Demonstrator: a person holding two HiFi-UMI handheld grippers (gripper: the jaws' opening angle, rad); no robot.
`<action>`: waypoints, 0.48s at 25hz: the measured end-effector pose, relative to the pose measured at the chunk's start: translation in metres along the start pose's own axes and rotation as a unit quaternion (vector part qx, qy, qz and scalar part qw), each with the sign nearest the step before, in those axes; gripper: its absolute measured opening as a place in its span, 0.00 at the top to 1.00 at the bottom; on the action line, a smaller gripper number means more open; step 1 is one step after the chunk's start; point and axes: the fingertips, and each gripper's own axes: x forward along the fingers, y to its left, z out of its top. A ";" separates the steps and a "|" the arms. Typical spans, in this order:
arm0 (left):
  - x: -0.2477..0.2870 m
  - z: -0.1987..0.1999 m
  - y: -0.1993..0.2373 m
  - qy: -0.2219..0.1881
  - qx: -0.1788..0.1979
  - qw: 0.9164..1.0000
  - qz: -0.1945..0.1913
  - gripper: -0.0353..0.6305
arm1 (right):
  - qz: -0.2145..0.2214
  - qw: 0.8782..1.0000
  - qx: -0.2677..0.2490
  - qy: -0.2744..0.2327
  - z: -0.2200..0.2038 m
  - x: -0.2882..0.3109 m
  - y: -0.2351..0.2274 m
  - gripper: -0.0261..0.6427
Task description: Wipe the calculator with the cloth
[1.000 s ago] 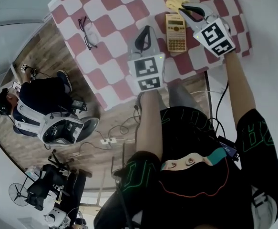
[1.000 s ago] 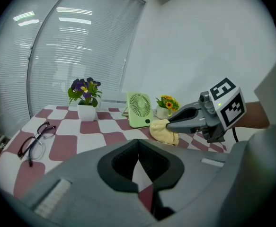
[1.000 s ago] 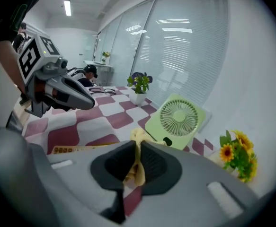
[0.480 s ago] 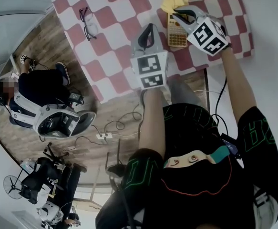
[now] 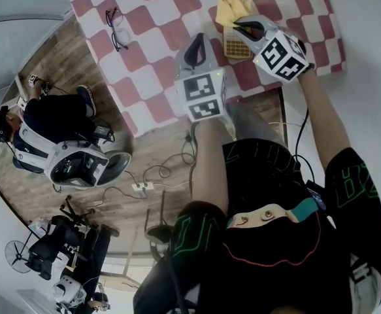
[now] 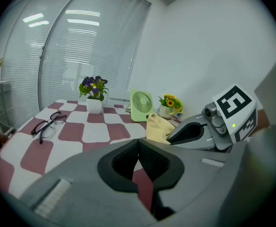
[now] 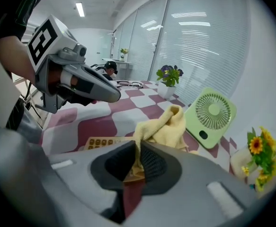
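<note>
A yellow cloth (image 7: 164, 126) is pinched at its lower edge between the jaws of my right gripper (image 7: 138, 148), which is shut on it. The cloth bunches upward above the calculator. The orange calculator (image 7: 104, 142) lies flat on the checked table just left of the jaws. In the head view the right gripper (image 5: 240, 22) covers most of the calculator (image 5: 232, 46), with the cloth (image 5: 232, 7) at its tip. My left gripper (image 5: 200, 40) hovers left of the calculator, shut and empty. In its own view the left gripper (image 6: 138, 143) faces the cloth (image 6: 157, 128).
Black glasses (image 5: 116, 28) lie at the table's left side. A green fan (image 7: 211, 115), yellow flowers (image 7: 258, 150) and a purple flower pot (image 6: 94, 96) stand along the far edge. A person (image 5: 43, 126) sits on the floor to the left.
My right gripper has moved left with the cloth and now covers more of the calculator. The left gripper has stayed close to where it was.
</note>
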 end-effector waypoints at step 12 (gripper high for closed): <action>-0.023 -0.012 0.001 0.005 -0.014 0.999 0.029 0.93 | 0.011 1.000 -0.003 -0.013 -0.003 -0.014 0.034 0.91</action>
